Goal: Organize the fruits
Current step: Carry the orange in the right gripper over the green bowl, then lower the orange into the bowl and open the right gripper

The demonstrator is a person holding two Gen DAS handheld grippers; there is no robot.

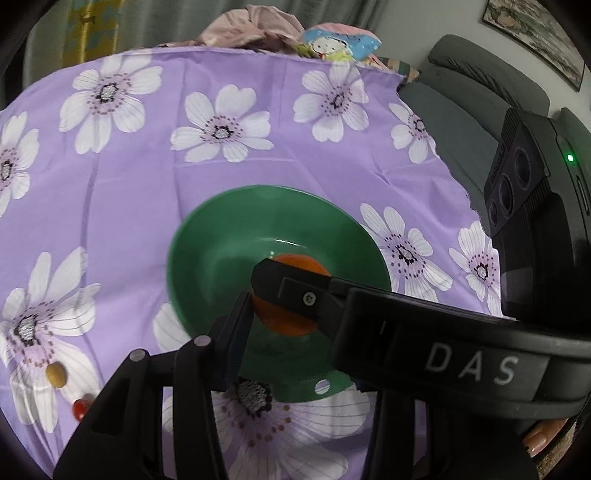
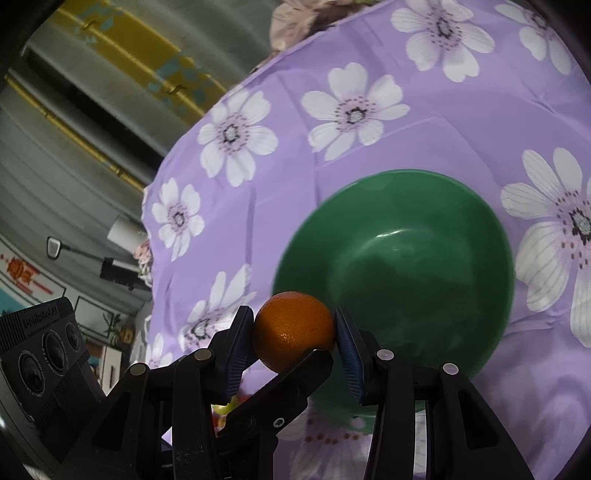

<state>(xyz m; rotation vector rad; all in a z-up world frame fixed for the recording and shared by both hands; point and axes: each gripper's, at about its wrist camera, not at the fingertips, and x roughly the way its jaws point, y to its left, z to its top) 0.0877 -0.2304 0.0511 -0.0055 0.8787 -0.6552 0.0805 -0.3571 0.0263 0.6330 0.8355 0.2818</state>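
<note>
An orange [image 2: 288,332] sits between the two pads of my right gripper [image 2: 294,326], which is shut on it, just over the near left rim of a green bowl [image 2: 406,258]. In the left wrist view the same orange [image 1: 301,263] hangs above the bowl [image 1: 221,229]. My left gripper [image 1: 288,317] has its left pad against the fruit. Its other finger is hidden behind the right gripper's black body [image 1: 461,362]. One left finger [image 2: 295,373] crosses under the orange in the right wrist view.
A purple flowered cloth [image 1: 147,184] covers the table. A small yellowish fruit [image 1: 56,374] and a small red one [image 1: 80,408] lie at its near left. A grey sofa [image 1: 461,122] stands past the right edge, and bundled fabric [image 1: 251,29] lies at the back.
</note>
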